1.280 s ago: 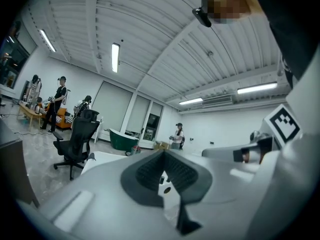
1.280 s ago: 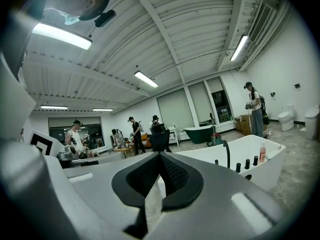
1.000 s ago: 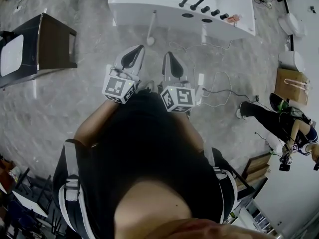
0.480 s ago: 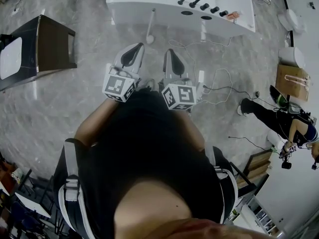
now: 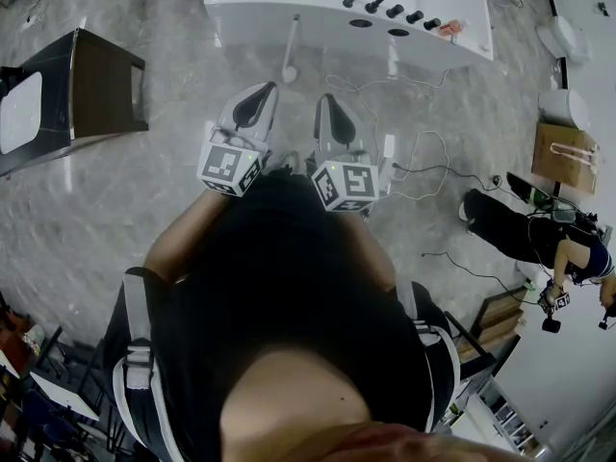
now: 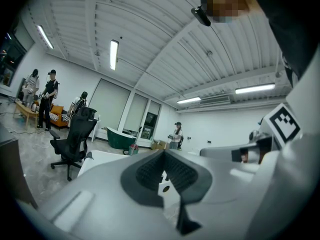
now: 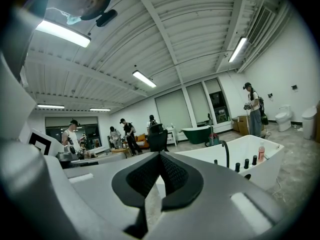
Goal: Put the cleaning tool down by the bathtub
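The white bathtub (image 5: 289, 3) stands at the top of the head view, with black tap fittings (image 5: 390, 12) on its rim. A white long-handled cleaning tool (image 5: 292, 48) rests against the tub's near side, its round head on the floor. My left gripper (image 5: 262, 92) and right gripper (image 5: 325, 104) hover side by side over the floor in front of the tub, both pointing at it, both shut and holding nothing. Neither touches the tool. In the right gripper view, the tub (image 7: 250, 159) lies beyond the closed right gripper (image 7: 160, 158). The left gripper (image 6: 163, 156) shows closed in its own view.
A dark cabinet (image 5: 91, 85) stands at the left. White and black cables (image 5: 414, 166) trail over the marble floor right of my grippers. A person (image 5: 534, 234) crouches at the right near a cardboard sheet (image 5: 563, 162). An office chair (image 6: 75, 136) and other people show far off.
Both grippers stay where they were, shut. The person at the right has shifted a little and a black cable has slid across the floor there.
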Motion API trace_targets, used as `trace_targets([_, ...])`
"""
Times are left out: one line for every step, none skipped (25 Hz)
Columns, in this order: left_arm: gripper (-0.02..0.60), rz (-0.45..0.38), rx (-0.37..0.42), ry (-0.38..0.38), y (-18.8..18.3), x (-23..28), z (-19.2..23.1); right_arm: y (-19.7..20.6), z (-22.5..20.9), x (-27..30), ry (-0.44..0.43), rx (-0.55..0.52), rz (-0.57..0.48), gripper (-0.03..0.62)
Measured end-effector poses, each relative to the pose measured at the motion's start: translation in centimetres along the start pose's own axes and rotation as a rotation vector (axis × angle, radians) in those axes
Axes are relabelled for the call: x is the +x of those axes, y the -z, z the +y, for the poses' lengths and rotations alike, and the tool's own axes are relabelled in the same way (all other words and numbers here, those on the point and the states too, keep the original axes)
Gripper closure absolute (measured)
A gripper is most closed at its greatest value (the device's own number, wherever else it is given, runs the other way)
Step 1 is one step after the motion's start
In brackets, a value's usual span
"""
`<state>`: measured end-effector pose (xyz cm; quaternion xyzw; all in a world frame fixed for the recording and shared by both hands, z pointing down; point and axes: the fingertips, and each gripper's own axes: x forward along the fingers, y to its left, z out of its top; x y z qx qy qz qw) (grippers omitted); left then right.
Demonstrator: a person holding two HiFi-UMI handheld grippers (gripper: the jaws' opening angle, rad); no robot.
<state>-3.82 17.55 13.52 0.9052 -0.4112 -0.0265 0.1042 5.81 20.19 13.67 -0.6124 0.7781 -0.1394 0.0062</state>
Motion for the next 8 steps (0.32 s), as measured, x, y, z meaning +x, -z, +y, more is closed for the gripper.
trace_targets([0.574, 0.0, -0.001, 0.0, -0.01, -0.01, -0.01, -0.03, 0.04, -0.02, 0.0, 0.0, 0.0, 0.595])
trace_targets([0.574, 0.0, -0.002, 0.001, -0.04, -0.04, -0.04, -0.08, 0.07, -0.06, -0.001, -0.001, -0.001, 0.595])
trace_targets([0.574, 0.0, -0.003, 0.001, -0.05, -0.06, -0.08, -0.12, 0.08, -0.12, -0.001, -0.001, -0.001, 0.595])
trace_targets([0.574, 0.0, -0.003, 0.001, -0.05, -0.08, -0.14, -0.15, 0.06, -0.18, -0.001, -0.002, -0.002, 0.595])
trace_targets([0.574, 0.0, -0.004, 0.0, -0.04, -0.11, -0.2, -0.16, 0.05, -0.25, -0.002, -0.002, -0.002, 0.595])
trace_targets([0.574, 0.0, -0.004, 0.0, -0.03, -0.13, -0.27, -0.16, 0.03, -0.32, -0.002, -0.002, -0.002, 0.595])
trace_targets([0.574, 0.0, -0.005, 0.0, -0.03, -0.14, -0.33, -0.15, 0.01, -0.39, -0.002, -0.002, -0.001, 0.595])
trace_targets([0.574, -0.001, -0.005, 0.0, -0.02, -0.15, -0.39, -0.14, -0.01, -0.45, -0.003, -0.002, -0.001, 0.595])
